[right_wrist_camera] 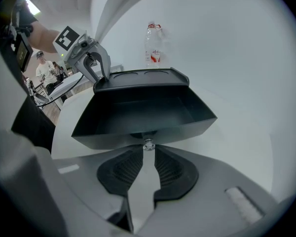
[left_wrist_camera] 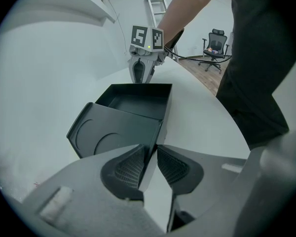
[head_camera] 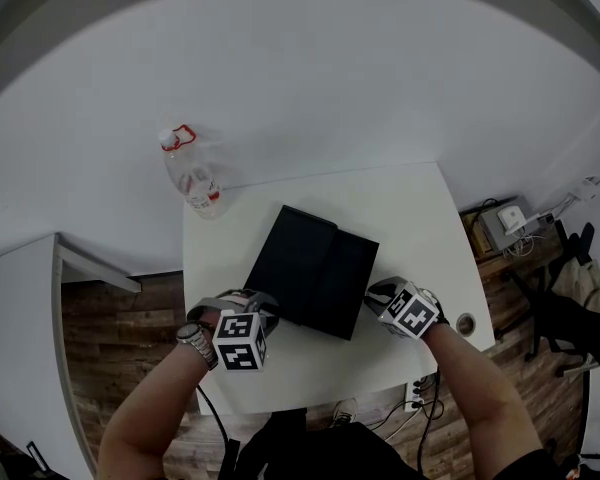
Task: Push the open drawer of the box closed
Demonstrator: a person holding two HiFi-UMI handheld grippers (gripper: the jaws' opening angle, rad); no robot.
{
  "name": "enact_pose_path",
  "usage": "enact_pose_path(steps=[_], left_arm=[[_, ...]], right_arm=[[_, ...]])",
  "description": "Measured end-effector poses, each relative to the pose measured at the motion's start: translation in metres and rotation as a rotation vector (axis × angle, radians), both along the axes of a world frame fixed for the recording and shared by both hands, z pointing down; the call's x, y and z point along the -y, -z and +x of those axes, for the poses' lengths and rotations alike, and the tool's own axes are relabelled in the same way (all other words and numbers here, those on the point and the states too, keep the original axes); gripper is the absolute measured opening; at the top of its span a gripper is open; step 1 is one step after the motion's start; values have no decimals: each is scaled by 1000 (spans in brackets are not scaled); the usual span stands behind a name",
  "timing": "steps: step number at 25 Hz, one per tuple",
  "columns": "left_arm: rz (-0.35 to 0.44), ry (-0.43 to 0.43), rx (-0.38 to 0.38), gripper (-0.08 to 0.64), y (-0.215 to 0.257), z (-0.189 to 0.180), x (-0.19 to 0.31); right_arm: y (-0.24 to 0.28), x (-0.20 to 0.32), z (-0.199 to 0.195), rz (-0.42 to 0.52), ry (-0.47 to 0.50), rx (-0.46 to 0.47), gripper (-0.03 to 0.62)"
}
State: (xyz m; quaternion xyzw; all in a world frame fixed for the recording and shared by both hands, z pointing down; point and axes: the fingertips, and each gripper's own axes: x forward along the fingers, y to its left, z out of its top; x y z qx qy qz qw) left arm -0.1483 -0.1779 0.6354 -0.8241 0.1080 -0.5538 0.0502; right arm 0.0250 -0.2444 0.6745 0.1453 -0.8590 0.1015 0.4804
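Note:
A black box (head_camera: 298, 258) lies on the white table (head_camera: 410, 208) with its drawer (head_camera: 348, 286) pulled out toward the right. My left gripper (head_camera: 257, 305) is at the box's near left corner. In the left gripper view that gripper (left_wrist_camera: 150, 157) is shut on the corner edge of the box (left_wrist_camera: 119, 130), and the empty open drawer (left_wrist_camera: 138, 98) extends away from it. My right gripper (head_camera: 373, 298) is at the drawer's front. In the right gripper view it (right_wrist_camera: 148, 154) is shut on the small silver knob (right_wrist_camera: 148, 145) of the drawer (right_wrist_camera: 143, 115).
A clear plastic bottle (head_camera: 192, 176) with a red cap ring stands at the table's far left corner, beyond the box. The table's near edge runs just behind both grippers. A wooden floor, an office chair (left_wrist_camera: 214, 48) and cables surround the table.

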Motion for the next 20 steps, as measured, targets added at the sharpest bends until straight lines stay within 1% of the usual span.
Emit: enact_pose_path(steps=[6,10,11,12,15,17,20], left_arm=[[-25,-11,-25,84,1,0,-1],[-29,-17,-43,83,2,-1,-2],[-31,-17,-44,81,2,0,-2],[-33,-18,-44,81,2,0,-2],[-34,-16,-52,81,3,0,-3],[-37,-14,-59,81,3,1,-3],[-45,-19,-58,80,3,0,-3]], right_arm=[[-1,8,-6,15,5,-8,75],[-3,7,-8,32,73,-66,75],[-3,7,-9,36,80,-68,75],[-2,7,-9,29,69,-52,75],[-1,8,-12,-25,-1,50,74],[-2,10,-14,-11,-4,60,75],[-1,12,-17,8,11,47,74]])
